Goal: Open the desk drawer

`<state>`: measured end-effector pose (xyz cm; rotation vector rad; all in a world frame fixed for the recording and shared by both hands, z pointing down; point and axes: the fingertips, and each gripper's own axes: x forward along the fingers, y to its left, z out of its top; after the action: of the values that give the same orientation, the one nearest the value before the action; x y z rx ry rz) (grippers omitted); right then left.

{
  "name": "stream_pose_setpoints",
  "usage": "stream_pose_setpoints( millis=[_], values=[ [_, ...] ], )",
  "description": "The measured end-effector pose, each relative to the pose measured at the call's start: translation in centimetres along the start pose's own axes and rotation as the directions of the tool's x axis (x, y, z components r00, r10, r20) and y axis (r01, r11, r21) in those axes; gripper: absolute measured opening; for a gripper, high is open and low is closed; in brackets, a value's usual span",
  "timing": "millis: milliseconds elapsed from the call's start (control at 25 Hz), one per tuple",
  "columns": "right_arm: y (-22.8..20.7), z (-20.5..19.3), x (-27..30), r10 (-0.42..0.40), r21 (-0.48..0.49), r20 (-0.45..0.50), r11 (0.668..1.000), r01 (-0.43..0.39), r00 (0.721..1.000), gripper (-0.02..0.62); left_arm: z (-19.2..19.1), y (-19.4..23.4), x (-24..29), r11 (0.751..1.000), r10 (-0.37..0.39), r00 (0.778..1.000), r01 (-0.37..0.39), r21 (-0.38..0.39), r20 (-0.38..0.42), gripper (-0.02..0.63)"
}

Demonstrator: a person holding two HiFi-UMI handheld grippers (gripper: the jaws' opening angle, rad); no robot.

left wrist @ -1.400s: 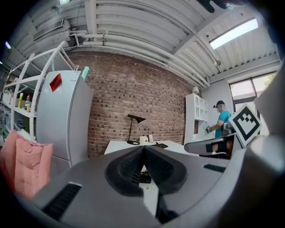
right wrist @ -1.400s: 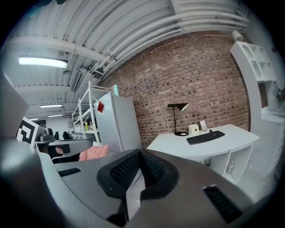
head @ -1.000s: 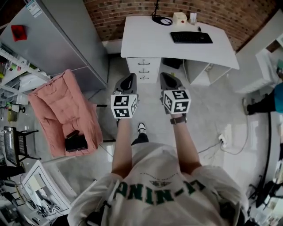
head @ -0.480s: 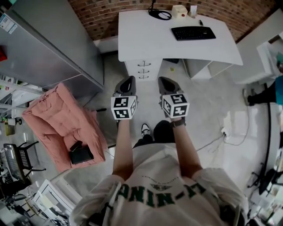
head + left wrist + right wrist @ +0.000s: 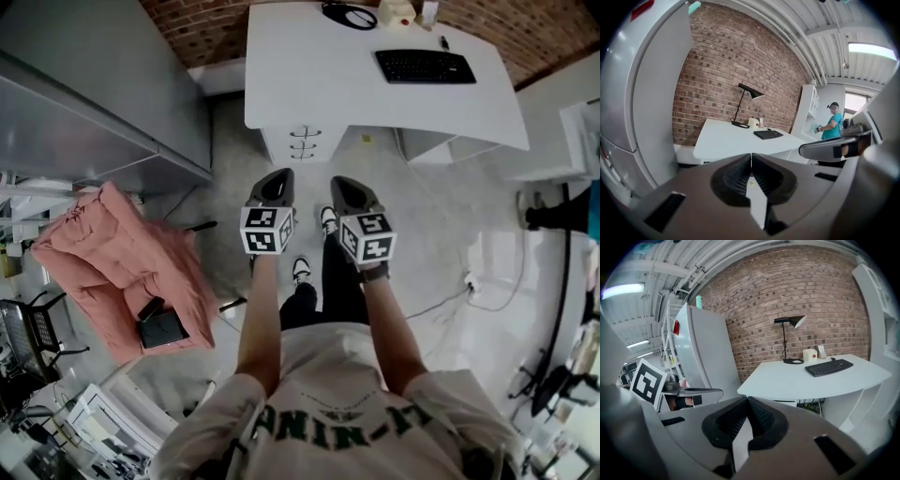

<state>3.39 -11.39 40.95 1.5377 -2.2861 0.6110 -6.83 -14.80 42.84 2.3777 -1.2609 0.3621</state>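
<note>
Head view: left tool (image 5: 279, 176) and right tool (image 5: 339, 182) both closed on nothing, hanging short of the worktop (image 5: 319, 75). Drawers (image 5: 302, 143) under worktop's left end, shut. Likely approach carry, no grip needed yet.

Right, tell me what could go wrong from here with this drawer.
The left gripper and right gripper are both shut; unopened, they would likely bump a handle rather than grip it.
The drawer unit has three close-stacked handles; the wrong one is easily caught.
The desk top sits right above the unit, so a high approach could strike its edge.
</note>
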Motion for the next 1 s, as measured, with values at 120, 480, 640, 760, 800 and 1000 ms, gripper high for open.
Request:
stream_pose_setpoints(
  millis=[120, 480, 640, 760, 800, 1000],
  values=[
    [-1.1, -1.1, 1.7, 0.019, 0.002, -0.025, 1.0, -0.019, 1.0, 0.003, -1.8, 0.8, 2.2, 1.0, 0.01, 1.0, -0.011, -0.024, -0.028, 0.003],
    [-4.6, -2.5, 6.7, 0.074, 0.007, -0.069, 0.997, -0.074, 0.995, 0.003, -5.4, 3.8, 8.3, 0.993, 0.037, 0.995, -0.046, -0.106, -0.091, 0.003],
    [-5.9, -3.2, 8.4, 0.081, 0.008, -0.087, 0.997, -0.081, 0.993, 0.003, -7.0, 4.7, 10.5, 0.985, 0.037, 0.994, -0.054, -0.164, -0.102, 0.005],
    [-6.6, -3.9, 9.5, 0.095, 0.006, -0.105, 0.995, -0.095, 0.99, 0.003, -8.4, 5.3, 11.7, 0.978, 0.045, 0.991, -0.068, -0.196, -0.123, 0.005],
    [-6.8, -4.2, 9.9, 0.099, 0.006, -0.111, 0.995, -0.099, 0.989, 0.003, -8.9, 5.6, 12.2, 0.976, 0.046, 0.99, -0.073, -0.207, -0.131, 0.005],
    [-7.9, -5.3, 12.0, 0.108, 0.009, -0.138, 0.994, -0.108, 0.984, 0.003, -11.1, 6.7, 14.6, 0.961, 0.044, 0.986, -0.085, -0.262, -0.159, 0.023]
  ],
)
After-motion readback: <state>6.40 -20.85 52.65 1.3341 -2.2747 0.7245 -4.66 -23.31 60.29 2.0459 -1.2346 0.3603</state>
